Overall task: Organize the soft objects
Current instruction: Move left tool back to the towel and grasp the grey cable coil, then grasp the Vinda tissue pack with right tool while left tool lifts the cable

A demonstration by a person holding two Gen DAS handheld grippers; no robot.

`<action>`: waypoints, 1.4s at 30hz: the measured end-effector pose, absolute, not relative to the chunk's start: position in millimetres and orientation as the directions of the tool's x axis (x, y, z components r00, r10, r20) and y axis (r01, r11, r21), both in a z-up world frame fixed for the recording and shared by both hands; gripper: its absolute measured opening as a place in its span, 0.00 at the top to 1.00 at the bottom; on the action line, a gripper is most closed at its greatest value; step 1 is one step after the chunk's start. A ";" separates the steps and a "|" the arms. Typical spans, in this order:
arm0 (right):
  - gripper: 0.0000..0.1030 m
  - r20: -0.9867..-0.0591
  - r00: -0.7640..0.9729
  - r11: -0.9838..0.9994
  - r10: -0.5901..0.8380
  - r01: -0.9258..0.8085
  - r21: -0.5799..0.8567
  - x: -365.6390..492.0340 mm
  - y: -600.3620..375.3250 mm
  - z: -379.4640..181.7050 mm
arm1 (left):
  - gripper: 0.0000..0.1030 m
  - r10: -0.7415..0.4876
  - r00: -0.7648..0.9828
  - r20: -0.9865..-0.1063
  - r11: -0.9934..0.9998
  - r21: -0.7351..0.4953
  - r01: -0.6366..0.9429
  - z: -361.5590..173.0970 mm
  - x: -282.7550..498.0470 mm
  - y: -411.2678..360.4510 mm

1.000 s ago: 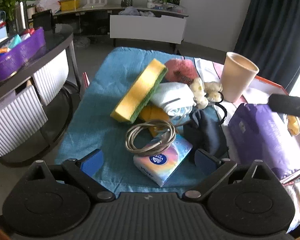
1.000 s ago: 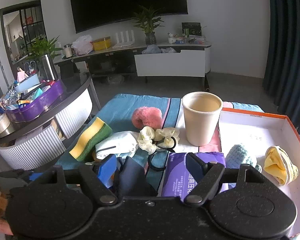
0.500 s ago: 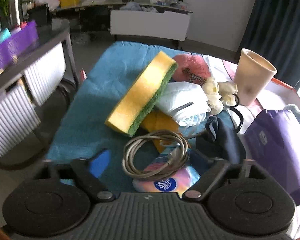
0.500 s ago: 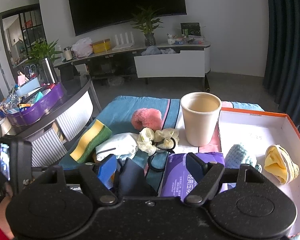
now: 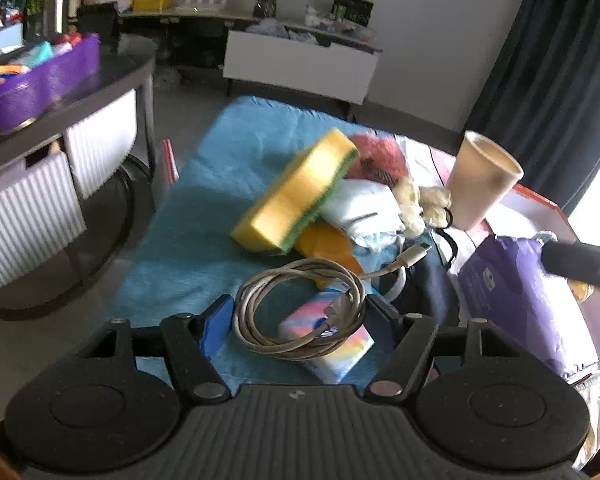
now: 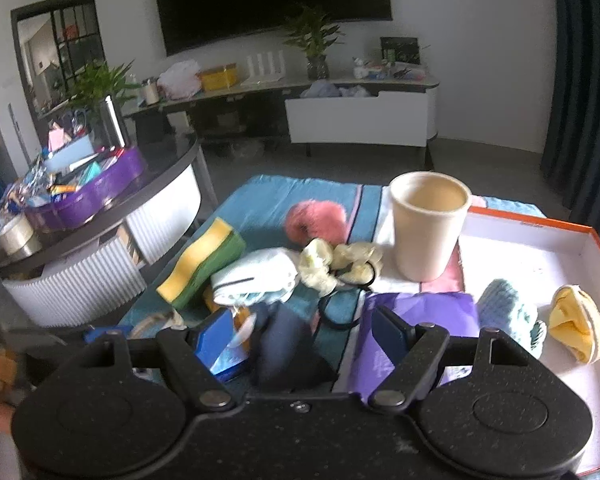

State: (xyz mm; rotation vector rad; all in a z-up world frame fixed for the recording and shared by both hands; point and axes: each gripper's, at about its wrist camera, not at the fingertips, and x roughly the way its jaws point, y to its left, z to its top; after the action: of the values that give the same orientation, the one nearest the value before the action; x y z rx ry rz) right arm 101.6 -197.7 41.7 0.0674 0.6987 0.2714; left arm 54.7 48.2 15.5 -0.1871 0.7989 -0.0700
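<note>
Purple plastic of a soft pack [image 6: 416,312] is partly hidden behind the right tongs [image 6: 304,340], and its lettering is too blurred to read; a dark navy cloth [image 6: 280,344] bunched between those tongs' fingers is cut off below by the tool body, and whether the blue pads touch it cannot be told, though the jaws stand wide apart and grip nothing; the left tongs [image 5: 300,322] are likewise spread wide, their two pads flanking one coiled grey cable [image 5: 300,312] that lies on a glossy rainbow tissue pack [image 5: 328,340], neither clearly clamped; beyond, on the blue towel-textured cloth [image 5: 220,184] covering the tabletop, one spongy yellow block with a green scouring face [image 5: 296,196] leans tilted on a crumpled white face mask [image 5: 364,208], whose underside hides an orange thing I cannot identify; one fuzzy pink puff [image 6: 314,220] sits far of them, a cluster of cream fabric flowers on a black hair tie [image 6: 336,260] just beside one smooth beige cup [image 6: 430,226]; right, in the white box with orange rim [image 6: 540,248], lie one knitted pale-blue bundle [image 6: 508,312] and one folded yellow cloth piece [image 6: 580,324], well apart.
</note>
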 end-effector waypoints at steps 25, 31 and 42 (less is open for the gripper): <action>0.13 -0.780 0.562 0.961 0.275 -0.183 0.207 132.2 -94.3 -22.4 | 0.31 -0.065 0.787 -0.613 0.966 -0.236 -0.104 26.7 41.2 109.6; 0.12 -0.824 0.533 0.968 0.194 0.034 0.250 152.1 -79.9 -37.3 | 0.30 -0.039 0.803 -0.594 0.972 -0.210 -0.108 27.0 39.3 115.5; 0.30 -0.814 0.554 0.983 0.177 -0.067 0.168 135.0 -77.4 -38.2 | 0.31 -0.035 0.804 -0.593 0.965 -0.228 -0.126 24.3 36.1 128.5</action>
State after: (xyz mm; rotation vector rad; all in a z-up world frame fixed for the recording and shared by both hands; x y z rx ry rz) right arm 135.0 -77.4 -38.2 0.1227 0.9741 0.1443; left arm 36.1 128.5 24.3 -0.2635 0.6362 0.0494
